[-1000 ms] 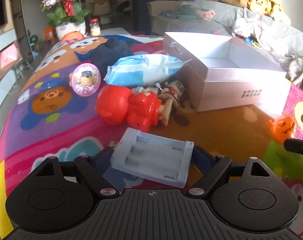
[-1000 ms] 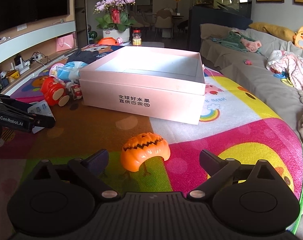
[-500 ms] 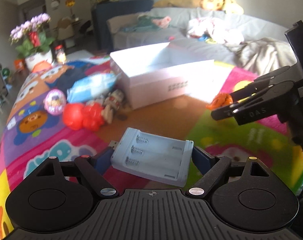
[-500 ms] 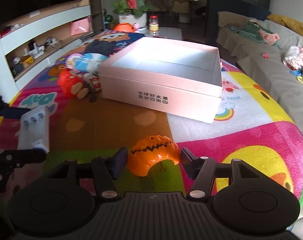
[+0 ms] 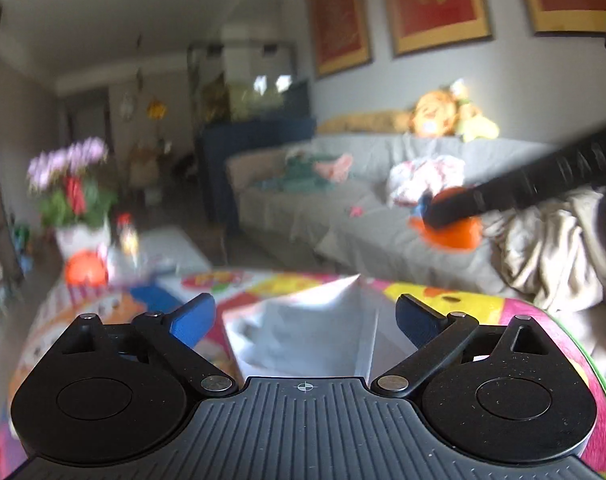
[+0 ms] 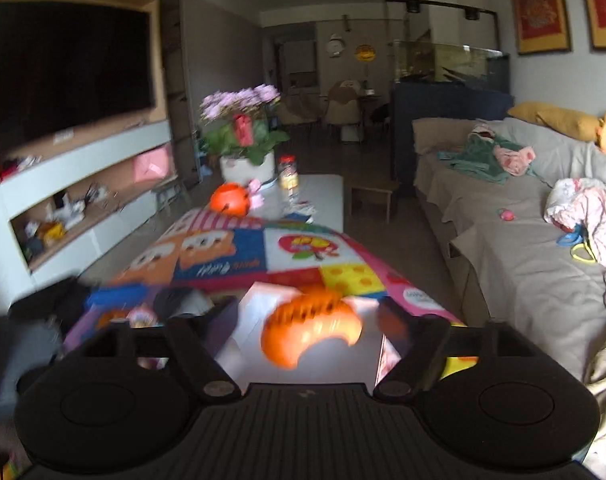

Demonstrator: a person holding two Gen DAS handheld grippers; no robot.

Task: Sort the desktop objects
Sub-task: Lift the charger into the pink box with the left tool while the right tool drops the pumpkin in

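Over the open box [image 5: 303,332], the left gripper [image 5: 305,318] stands spread wide, nothing between its blue pads. Whether anything lies in the box is unclear through the blur. Beside it, the right gripper [image 6: 309,322] is parted around the orange pumpkin toy [image 6: 311,330], contact unclear, arched back up, long axis crosswise.

The left gripper [image 5: 305,320] has a ribbed dark-grey body with a small crosshair mark at its front edge, two round black housings with shallow discs, black linkage arms on silver screws, and blue pads [image 5: 191,320] on its fingers. The right gripper [image 6: 309,322] is built alike — black housings, ribbed centre — but blur hides its finer detail.
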